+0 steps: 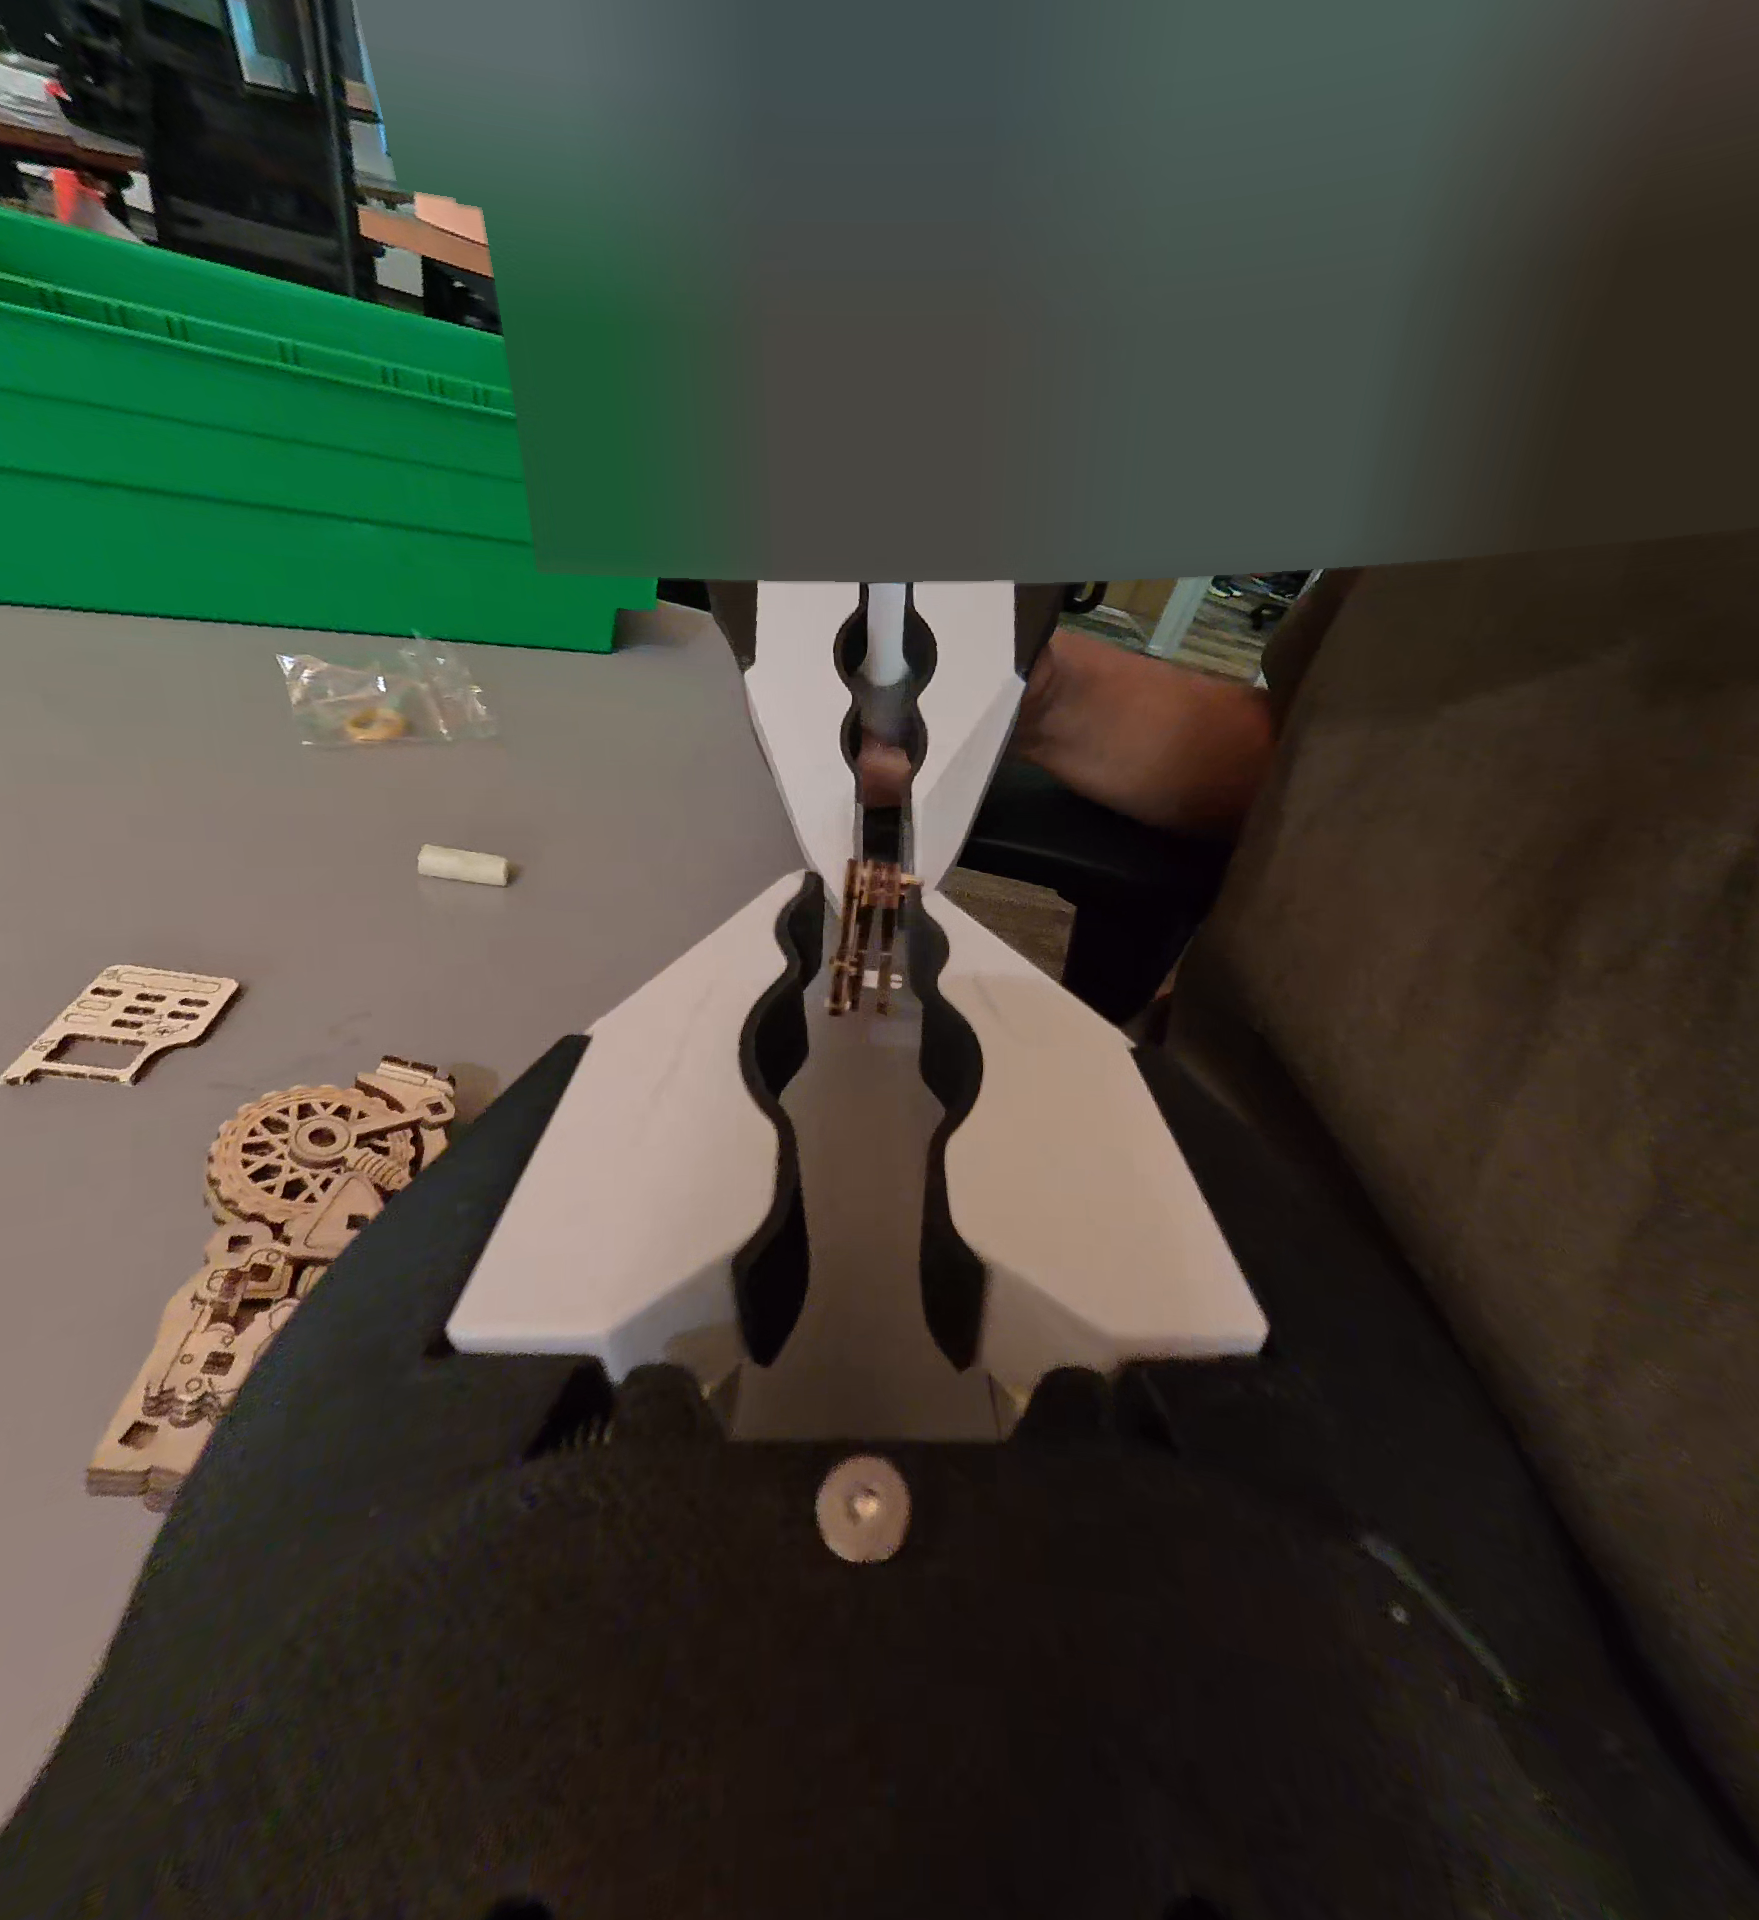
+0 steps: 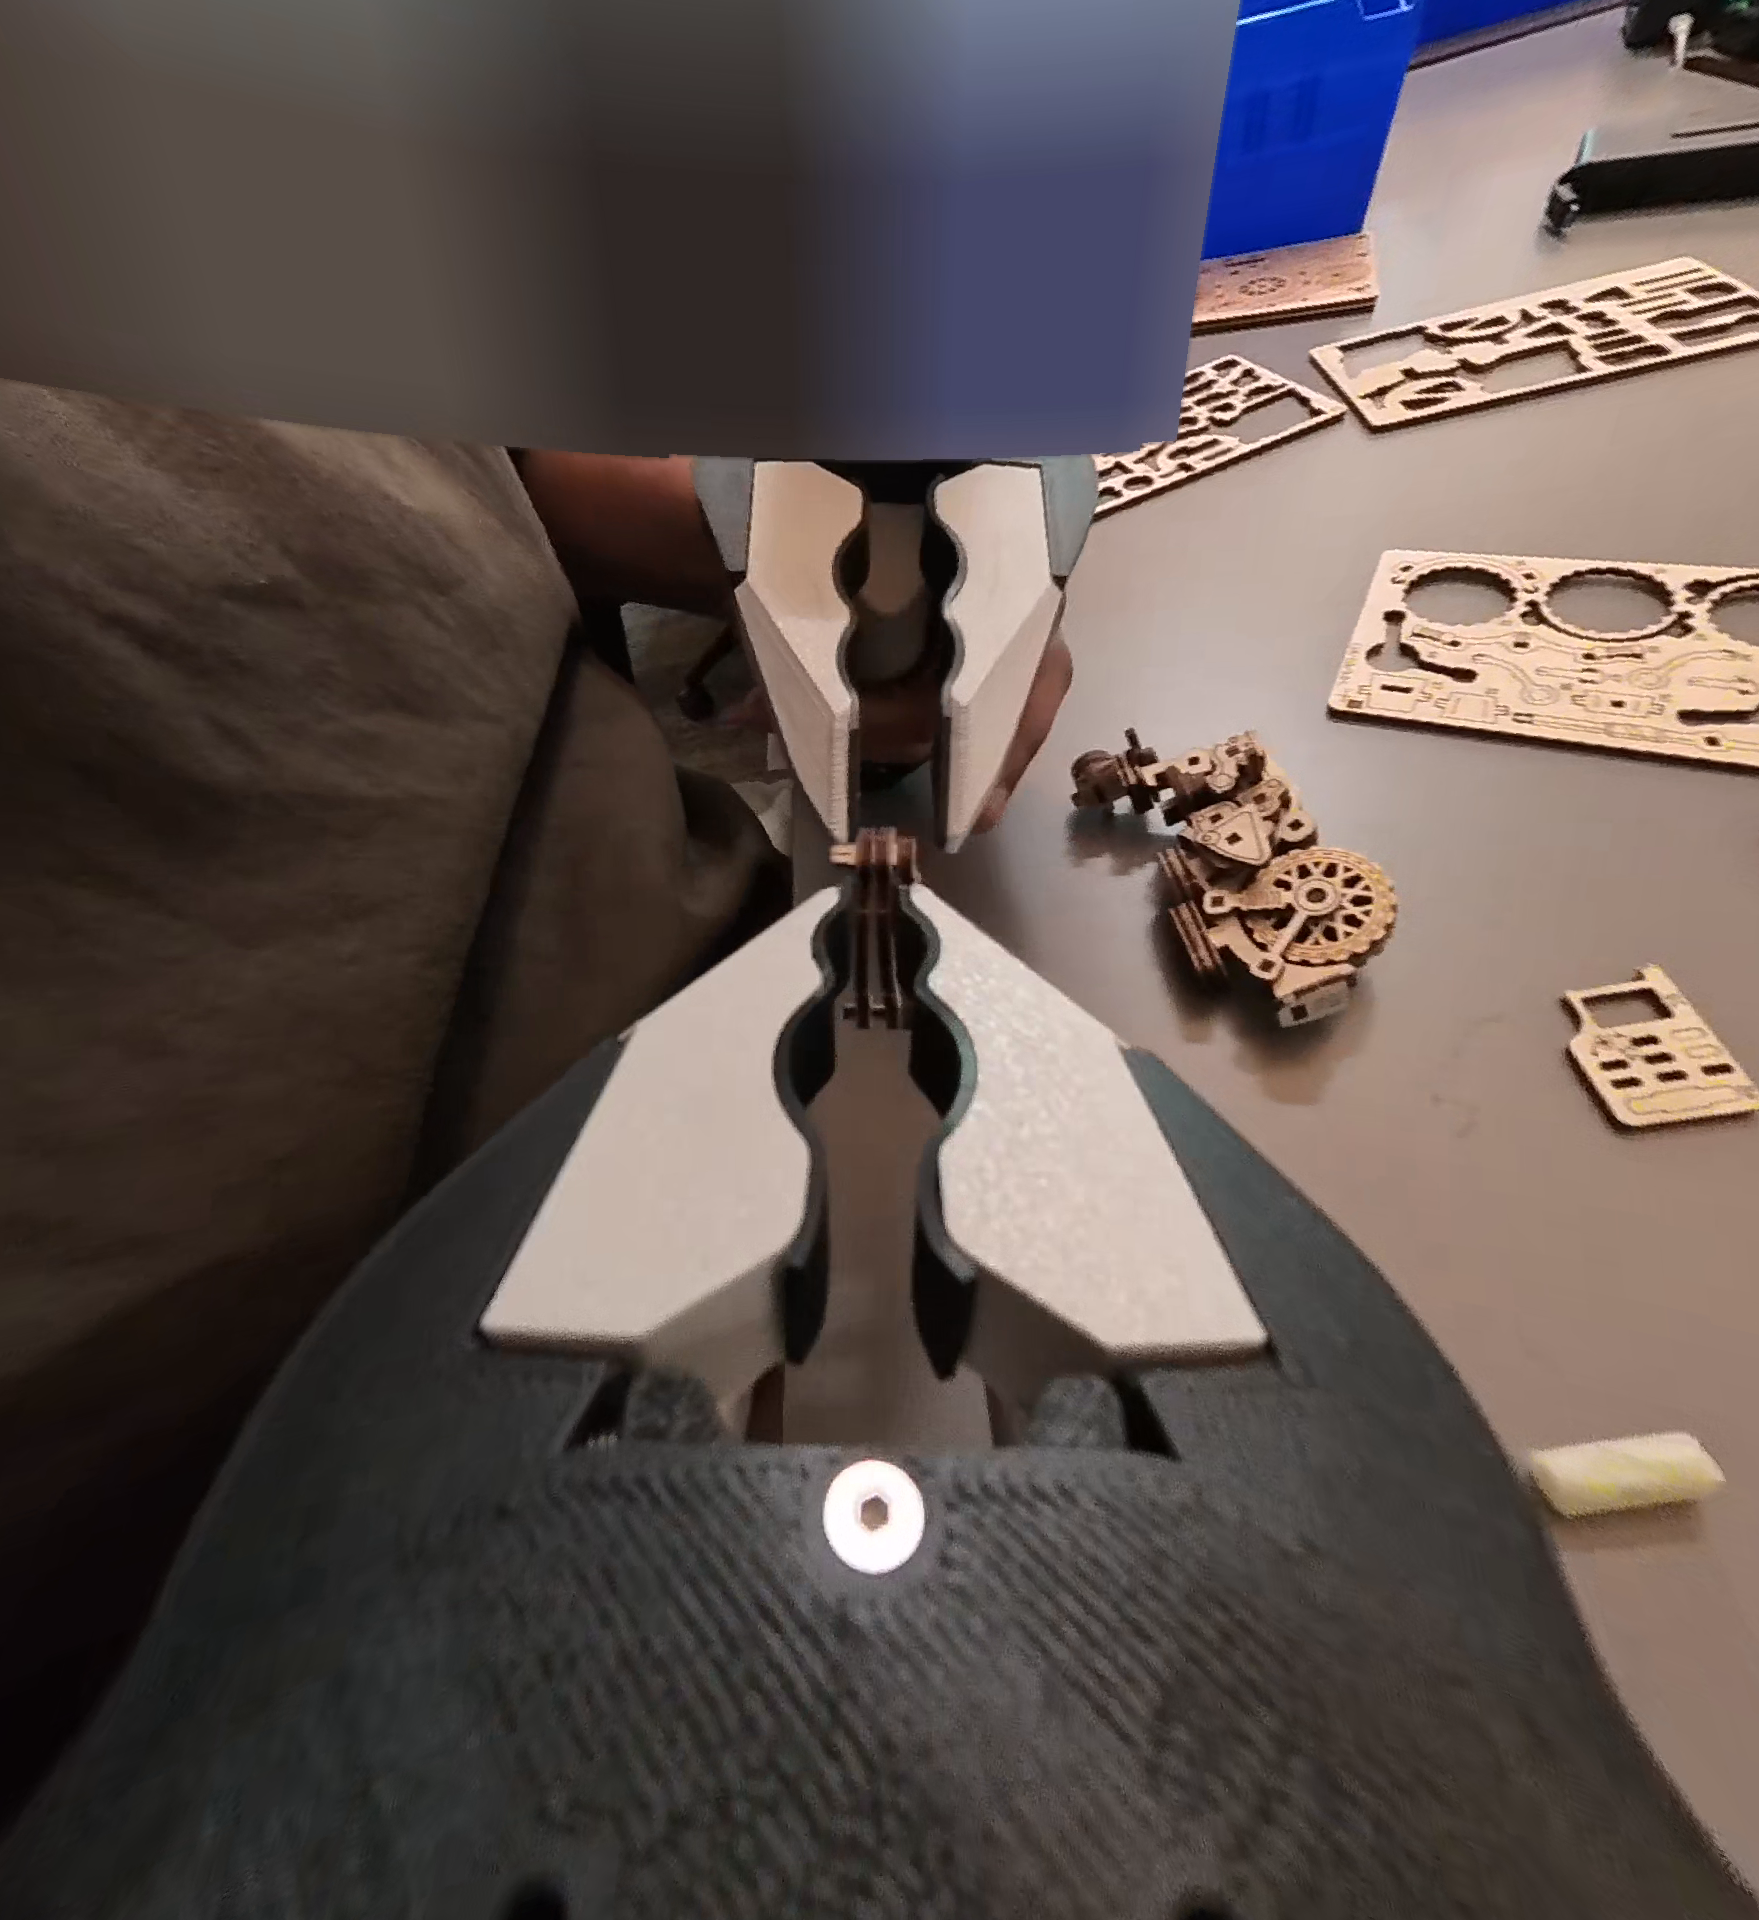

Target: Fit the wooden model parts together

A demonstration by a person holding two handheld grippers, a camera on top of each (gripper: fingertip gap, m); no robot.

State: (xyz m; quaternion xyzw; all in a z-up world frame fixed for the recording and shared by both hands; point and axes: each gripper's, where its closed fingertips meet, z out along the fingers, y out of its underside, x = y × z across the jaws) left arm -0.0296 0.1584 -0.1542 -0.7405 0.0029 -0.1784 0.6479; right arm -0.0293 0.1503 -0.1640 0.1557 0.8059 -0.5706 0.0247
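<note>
Holding a small wooden part [image 1: 870, 940] between its tips, the left claw [image 1: 870, 935] is squeezed tight on it. The right claw [image 2: 880, 914] faces it, tip to tip, and it also pinches a small wooden part [image 2: 877, 935] made of thin flat layers. In the left wrist view the right claw [image 1: 880, 831] touches the top of the held wood. In the right wrist view the left claw [image 2: 890, 821] has its tips a little apart just above the wood, so I cannot tell if both claws hold one piece or two joined pieces. The claws meet in the air near the edge of the grey worktop [image 1: 179, 831], beside brown cloth [image 1: 1529, 1039].

A half-built wooden model [image 2: 1244, 883] with a spoked gear wheel lies on the worktop, well apart from the claws. Flat wooden sheets [image 2: 1581, 655] with cut-out holes lie near it. A small white stick [image 1: 462, 864] and a clear bag [image 1: 387, 696] of little bits lie farther off. Green bins [image 1: 210, 436] stand behind them.
</note>
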